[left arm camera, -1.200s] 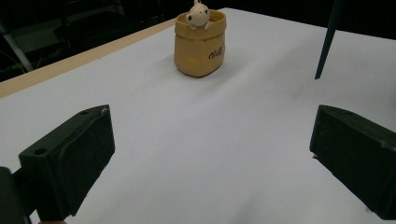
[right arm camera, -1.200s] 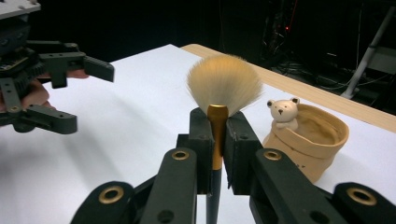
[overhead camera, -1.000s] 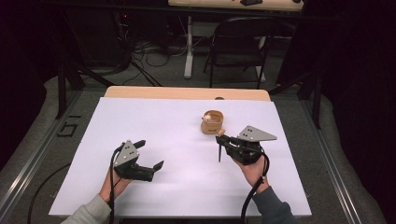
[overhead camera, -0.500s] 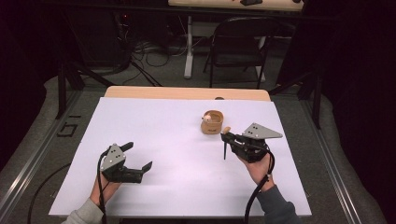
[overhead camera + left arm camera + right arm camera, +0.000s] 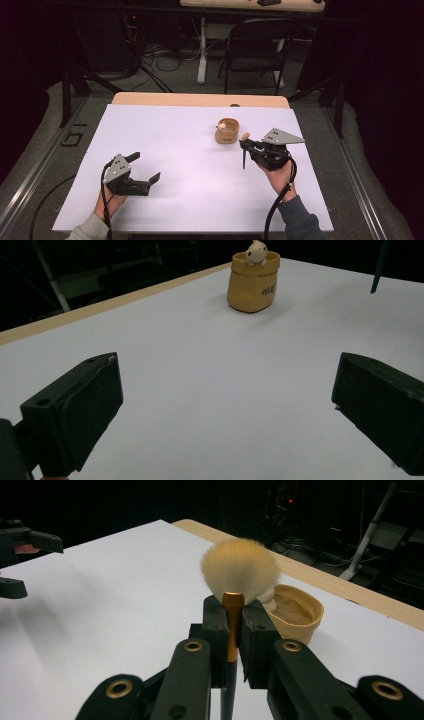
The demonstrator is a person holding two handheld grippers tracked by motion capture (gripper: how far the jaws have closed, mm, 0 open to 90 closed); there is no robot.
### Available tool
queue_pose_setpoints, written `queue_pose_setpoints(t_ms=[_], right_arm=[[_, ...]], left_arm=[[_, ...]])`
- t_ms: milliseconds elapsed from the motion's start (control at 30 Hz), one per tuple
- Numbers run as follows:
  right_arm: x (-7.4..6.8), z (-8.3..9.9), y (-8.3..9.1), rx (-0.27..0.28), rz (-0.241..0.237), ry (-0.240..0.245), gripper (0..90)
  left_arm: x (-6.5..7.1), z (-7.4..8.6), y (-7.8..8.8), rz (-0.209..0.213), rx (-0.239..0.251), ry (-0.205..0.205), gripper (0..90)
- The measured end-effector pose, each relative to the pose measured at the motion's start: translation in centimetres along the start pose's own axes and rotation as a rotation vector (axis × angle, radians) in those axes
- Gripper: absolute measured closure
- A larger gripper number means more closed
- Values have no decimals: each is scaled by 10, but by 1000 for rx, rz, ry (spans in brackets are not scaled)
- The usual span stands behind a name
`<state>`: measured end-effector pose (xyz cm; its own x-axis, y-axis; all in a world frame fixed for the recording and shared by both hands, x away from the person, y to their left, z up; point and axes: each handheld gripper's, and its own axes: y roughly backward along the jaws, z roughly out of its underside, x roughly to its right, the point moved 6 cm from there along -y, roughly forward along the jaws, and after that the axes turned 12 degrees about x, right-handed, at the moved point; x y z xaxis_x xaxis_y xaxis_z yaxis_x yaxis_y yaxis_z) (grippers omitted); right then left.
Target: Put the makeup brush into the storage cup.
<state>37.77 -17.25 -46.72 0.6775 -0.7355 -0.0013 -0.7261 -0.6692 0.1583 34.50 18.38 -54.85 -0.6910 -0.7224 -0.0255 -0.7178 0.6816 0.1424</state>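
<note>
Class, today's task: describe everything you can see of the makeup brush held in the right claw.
The brush has a fluffy, cream-coloured dome of bristles, a shiny gold ferrule and a thin dark handle. The right claw is shut on it at the ferrule, with the bristles above the jaws. In the high view the handle hangs down toward the white table. Whether its tip touches the surface is unclear. The tan pot sits just behind it.

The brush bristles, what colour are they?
Cream bristles, seen best in the right gripper view.
</note>
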Motion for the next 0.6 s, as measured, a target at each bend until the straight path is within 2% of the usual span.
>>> queue_pose_setpoints(t_ms=[267,600], right_arm=[[9,-7,-2,2,11,1,833],[14,-17,-7,3,15,15,833]], left_arm=[[-3,1,1,-16,2,21,0],[3,-1,1,27,4,18,0]])
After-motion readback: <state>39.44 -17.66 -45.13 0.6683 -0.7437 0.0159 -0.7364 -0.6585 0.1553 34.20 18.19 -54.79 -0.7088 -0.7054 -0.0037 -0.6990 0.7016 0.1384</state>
